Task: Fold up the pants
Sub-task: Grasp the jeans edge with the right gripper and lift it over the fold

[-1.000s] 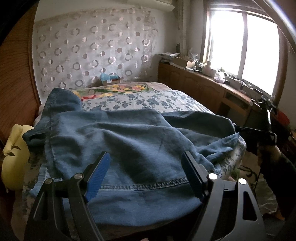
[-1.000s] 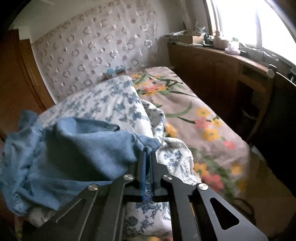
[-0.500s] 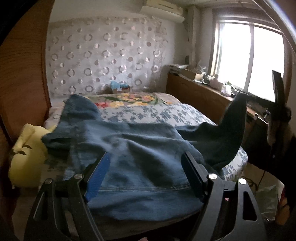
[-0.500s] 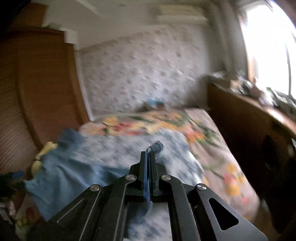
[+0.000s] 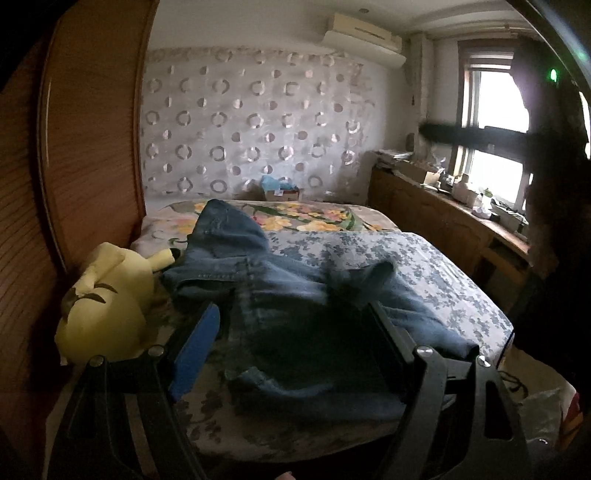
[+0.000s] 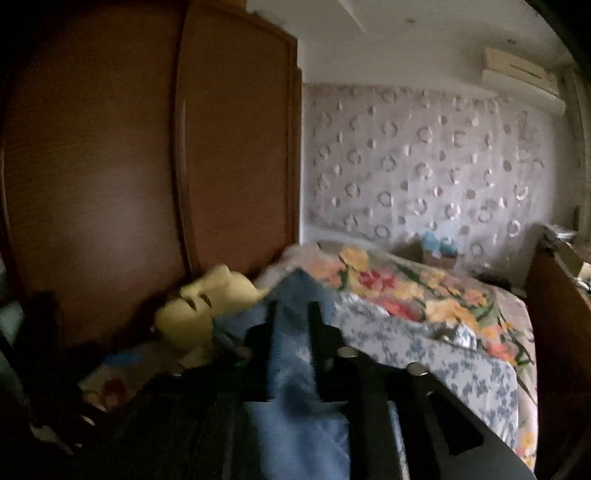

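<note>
Pants (image 5: 295, 295) whole in left view; right hand-held gripper's (image 6: 293, 332) pinch only close-up.

A yellow plush toy (image 5: 107, 306) is lying at the left of the frame, on the bed's edge. A flowery blanket (image 5: 295, 218) is covering the far end of the bed, and a blue-flowered sheet (image 5: 424, 266) is covering the near part. A small box with something blue (image 5: 280, 186) is sitting by the wall with circles (image 5: 251, 125). A brown wardrobe (image 6: 147, 155) is filling the upper left. An air conditioner (image 5: 362, 35) is hanging at the top. A window (image 5: 495, 122) is shining at the right, above a wooden counter (image 5: 443, 221).
</note>
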Available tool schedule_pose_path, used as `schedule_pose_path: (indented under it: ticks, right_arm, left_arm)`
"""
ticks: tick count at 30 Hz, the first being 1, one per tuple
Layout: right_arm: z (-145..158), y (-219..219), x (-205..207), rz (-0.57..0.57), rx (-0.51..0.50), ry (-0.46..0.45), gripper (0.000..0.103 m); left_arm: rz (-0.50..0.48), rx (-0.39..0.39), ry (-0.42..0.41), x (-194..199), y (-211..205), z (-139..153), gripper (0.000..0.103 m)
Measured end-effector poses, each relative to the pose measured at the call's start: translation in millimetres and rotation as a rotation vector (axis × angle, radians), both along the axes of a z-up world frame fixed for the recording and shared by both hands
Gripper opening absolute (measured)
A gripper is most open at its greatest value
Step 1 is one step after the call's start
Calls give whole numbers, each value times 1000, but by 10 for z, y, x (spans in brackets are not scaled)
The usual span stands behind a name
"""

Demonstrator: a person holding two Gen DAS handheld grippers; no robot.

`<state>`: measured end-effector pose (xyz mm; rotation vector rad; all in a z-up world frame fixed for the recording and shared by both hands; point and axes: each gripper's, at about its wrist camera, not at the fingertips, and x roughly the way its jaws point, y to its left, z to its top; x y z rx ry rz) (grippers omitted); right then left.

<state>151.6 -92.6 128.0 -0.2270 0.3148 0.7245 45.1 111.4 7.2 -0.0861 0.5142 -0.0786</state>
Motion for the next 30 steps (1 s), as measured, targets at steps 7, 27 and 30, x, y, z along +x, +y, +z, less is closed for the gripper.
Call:
schedule_pose_path:
  ticks: [7,27,30]
  right_arm:
    - [-337,-362,200,-78,-41,99,43]
    - [-894,-147,698,-25,43,434,43]
    - [-929,-113,727,-12,53,476,43]
  left_arm:
    - [-20,-8,44,151,-49,-198,80]
    - [-137,51,196,915,-269,-835,45]
    - [-141,71,218,954,-320,-911,37]
